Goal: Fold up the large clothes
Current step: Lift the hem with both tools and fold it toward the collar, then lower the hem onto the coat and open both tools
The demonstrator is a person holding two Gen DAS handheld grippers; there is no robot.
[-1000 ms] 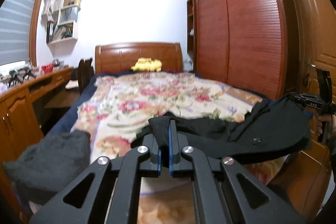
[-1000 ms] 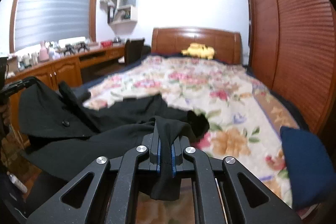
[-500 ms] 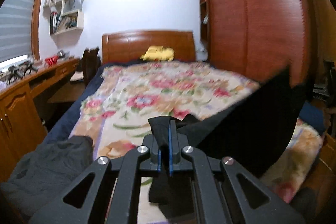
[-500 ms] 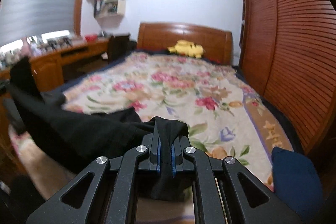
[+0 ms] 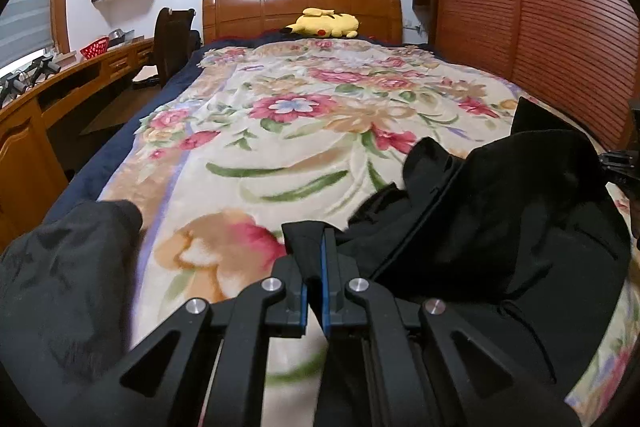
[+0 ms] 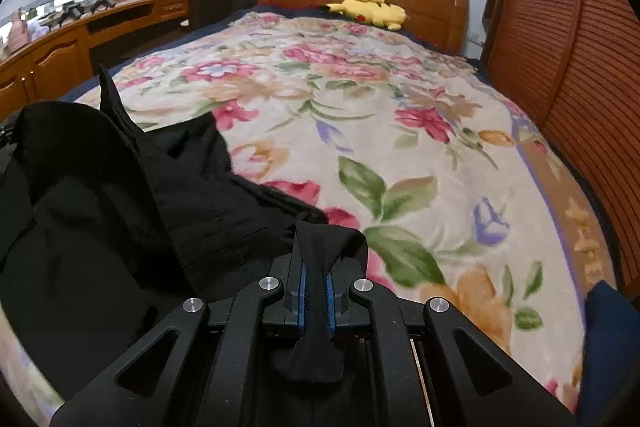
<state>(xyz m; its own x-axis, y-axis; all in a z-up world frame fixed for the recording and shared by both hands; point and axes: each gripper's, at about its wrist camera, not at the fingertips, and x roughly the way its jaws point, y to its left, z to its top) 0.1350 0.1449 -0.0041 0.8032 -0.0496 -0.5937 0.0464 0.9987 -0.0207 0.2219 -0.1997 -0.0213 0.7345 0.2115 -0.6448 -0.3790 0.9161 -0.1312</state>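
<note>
A large black garment (image 5: pixel 500 223) lies bunched at the near end of the bed on the floral blanket (image 5: pixel 304 131). My left gripper (image 5: pixel 314 259) is shut on one edge of it. The cloth stretches right toward the other gripper at the frame's right edge. In the right wrist view my right gripper (image 6: pixel 314 267) is shut on another edge of the black garment (image 6: pixel 100 203), which spreads to its left; a fold of cloth hangs down between the blue pads.
A grey garment (image 5: pixel 60 287) lies at the bed's near left corner. A dark blue item (image 6: pixel 608 339) sits at the near right. A yellow plush toy (image 5: pixel 326 23) rests by the headboard. A wooden desk (image 5: pixel 48 95) runs along the left, a wardrobe (image 5: pixel 540 7) along the right.
Both grippers have swung forward and down over the bed, carrying the black garment from held up in the air to lying bunched on the blanket. Both stay shut on it.
</note>
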